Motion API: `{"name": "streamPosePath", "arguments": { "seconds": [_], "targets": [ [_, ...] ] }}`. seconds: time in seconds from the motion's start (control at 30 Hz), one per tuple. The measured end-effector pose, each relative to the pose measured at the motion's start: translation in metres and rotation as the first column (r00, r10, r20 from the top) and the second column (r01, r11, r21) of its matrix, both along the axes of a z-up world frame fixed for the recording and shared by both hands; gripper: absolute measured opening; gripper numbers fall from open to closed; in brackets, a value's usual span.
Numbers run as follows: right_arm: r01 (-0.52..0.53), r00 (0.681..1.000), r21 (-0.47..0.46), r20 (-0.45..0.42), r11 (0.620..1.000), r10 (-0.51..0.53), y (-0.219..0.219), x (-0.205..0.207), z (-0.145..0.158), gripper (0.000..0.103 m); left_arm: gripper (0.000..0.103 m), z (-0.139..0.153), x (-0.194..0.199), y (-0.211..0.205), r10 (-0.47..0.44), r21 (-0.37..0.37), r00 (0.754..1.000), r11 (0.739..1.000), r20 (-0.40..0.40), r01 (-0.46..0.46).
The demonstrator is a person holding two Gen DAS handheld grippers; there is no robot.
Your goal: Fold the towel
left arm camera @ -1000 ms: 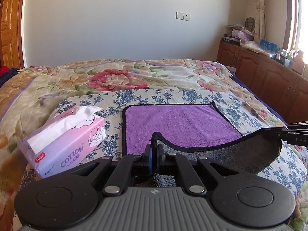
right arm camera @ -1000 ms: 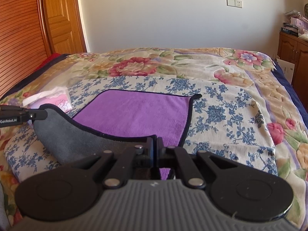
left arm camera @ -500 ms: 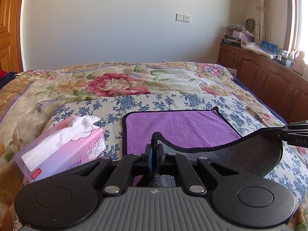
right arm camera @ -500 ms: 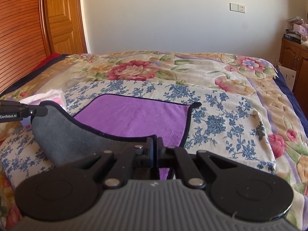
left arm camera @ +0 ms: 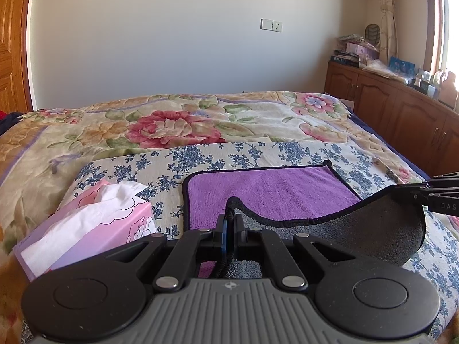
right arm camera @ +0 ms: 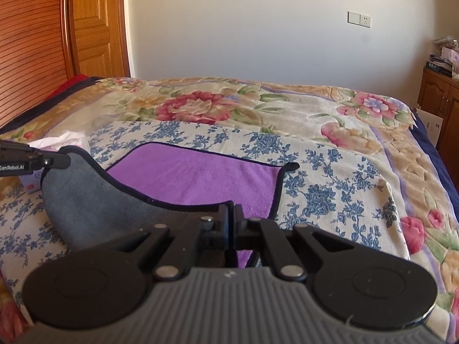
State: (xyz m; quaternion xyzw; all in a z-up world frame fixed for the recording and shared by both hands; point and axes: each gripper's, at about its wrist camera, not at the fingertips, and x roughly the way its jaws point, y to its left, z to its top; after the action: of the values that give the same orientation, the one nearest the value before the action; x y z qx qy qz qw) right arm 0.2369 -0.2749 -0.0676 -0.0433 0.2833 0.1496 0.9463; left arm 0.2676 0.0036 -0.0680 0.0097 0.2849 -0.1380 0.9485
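Both my left gripper (left arm camera: 228, 223) and right gripper (right arm camera: 231, 215) stay clamped on the near corners of the purple, grey-backed, black-edged microfibre towel (left arm camera: 272, 192), which I've carried further over its flat half on the floral bedspread (left arm camera: 172, 126), so the fold is roughly halfway.

A: What carries everything here?

B: A bed (left arm camera: 178, 120), covered by a cream quilt (right arm camera: 287, 109) with large pink and red flowers and green leaves.

A: And on the quilt?

B: A pale cloth (left arm camera: 258, 152) printed with small blue flowers is spread over the near part. A purple towel (left arm camera: 266, 189) with dark edging lies on that cloth; its far half is flat and its near edge is lifted, showing a grey underside.

A: Anything beside it?

B: A pink tissue box (left arm camera: 94, 226) sits just left of the towel, with a white tissue sticking out of its top.
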Motion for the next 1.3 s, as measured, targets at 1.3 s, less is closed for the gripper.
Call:
{"name": "streamPosePath", "arguments": {
  "seconds": [1.3],
  "targets": [
    [-0.016, 0.995, -0.121, 0.101, 0.992, 0.028, 0.006, 0.053, 0.005, 0.004, 0.005, 0.006, 0.055, -0.012, 0.034, 0.014, 0.998, 0.999, 0.061, -0.035]
  ]
}}
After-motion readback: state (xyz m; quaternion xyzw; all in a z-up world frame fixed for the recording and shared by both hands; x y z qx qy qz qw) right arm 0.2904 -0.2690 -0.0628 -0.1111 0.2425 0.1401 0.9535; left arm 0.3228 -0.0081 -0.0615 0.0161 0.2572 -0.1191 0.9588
